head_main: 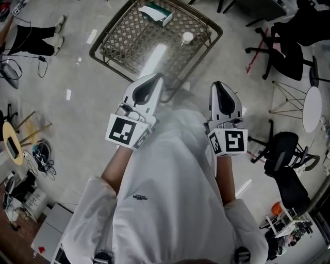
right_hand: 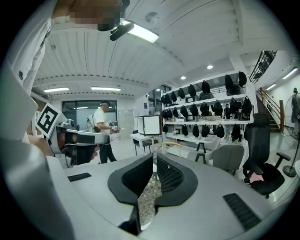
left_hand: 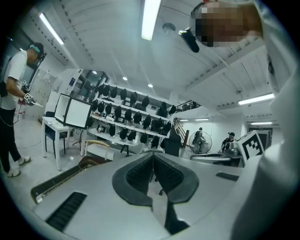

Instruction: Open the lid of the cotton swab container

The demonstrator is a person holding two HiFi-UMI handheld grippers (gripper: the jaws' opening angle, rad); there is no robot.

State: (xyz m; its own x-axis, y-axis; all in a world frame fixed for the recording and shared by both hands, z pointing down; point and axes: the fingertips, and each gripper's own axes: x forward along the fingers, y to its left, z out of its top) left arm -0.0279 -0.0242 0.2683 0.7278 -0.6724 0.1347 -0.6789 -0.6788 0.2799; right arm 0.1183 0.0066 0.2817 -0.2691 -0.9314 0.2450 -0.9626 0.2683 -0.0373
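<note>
In the head view a small white round container (head_main: 187,37) stands on a low lattice-topped table (head_main: 103,45) ahead of me, with a green and white box (head_main: 156,14) behind it. My left gripper (head_main: 154,78) and right gripper (head_main: 218,85) are held side by side in front of my white shirt, both short of the table and apart from the container. Each is shut with nothing between the jaws. The left gripper view (left_hand: 153,157) and right gripper view (right_hand: 154,159) look out level across the room, and the container is not in them.
Black office chairs (head_main: 281,49) and a round white side table (head_main: 312,108) stand to the right. A seated person's legs (head_main: 36,40) and cables (head_main: 41,154) lie at the left. Shelves of dark bags (left_hand: 126,117) and a person (right_hand: 102,126) show in the gripper views.
</note>
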